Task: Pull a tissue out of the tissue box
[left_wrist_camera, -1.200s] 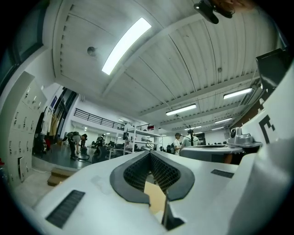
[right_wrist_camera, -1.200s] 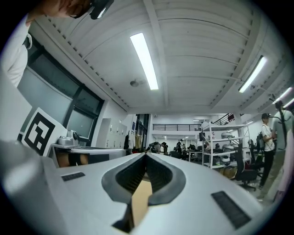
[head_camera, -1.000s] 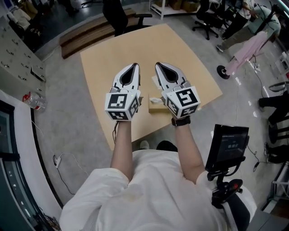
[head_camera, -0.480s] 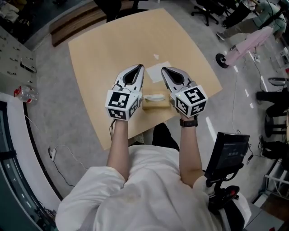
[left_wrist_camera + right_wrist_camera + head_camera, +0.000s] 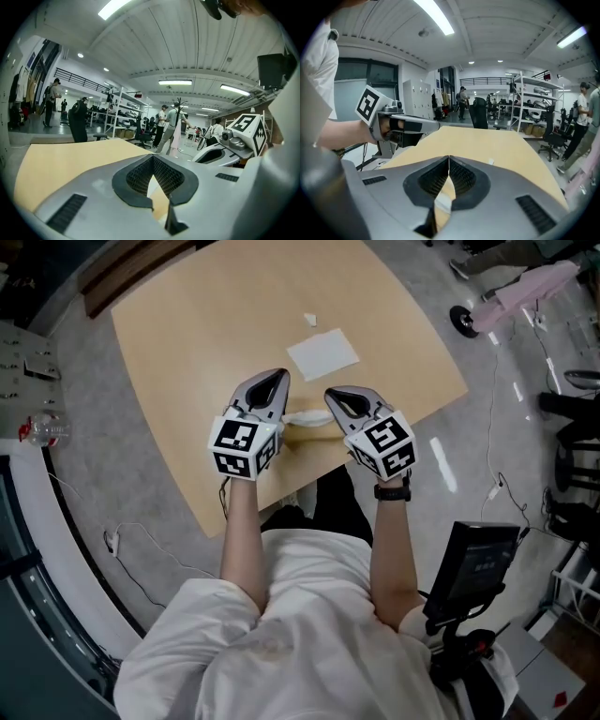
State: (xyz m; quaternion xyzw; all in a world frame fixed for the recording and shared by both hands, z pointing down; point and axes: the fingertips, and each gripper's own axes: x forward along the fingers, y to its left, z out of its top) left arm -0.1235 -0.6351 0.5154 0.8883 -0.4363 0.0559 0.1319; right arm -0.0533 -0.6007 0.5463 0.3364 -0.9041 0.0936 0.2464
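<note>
1. Head view: the tissue box [image 5: 302, 427] sits at centre frame on the near edge of the desk [image 5: 187, 352]. A white tissue [image 5: 305, 415] pokes from its top. The left gripper [image 5: 277, 377] and right gripper [image 5: 336, 396] flank it, just beside it.
2. Left gripper view: the fingers [image 5: 138, 176] are clenched tip to tip and grasp nothing, with desk surface beyond them.
3. Right gripper view: the fingers [image 5: 461, 176] are likewise pressed together and empty.
</note>
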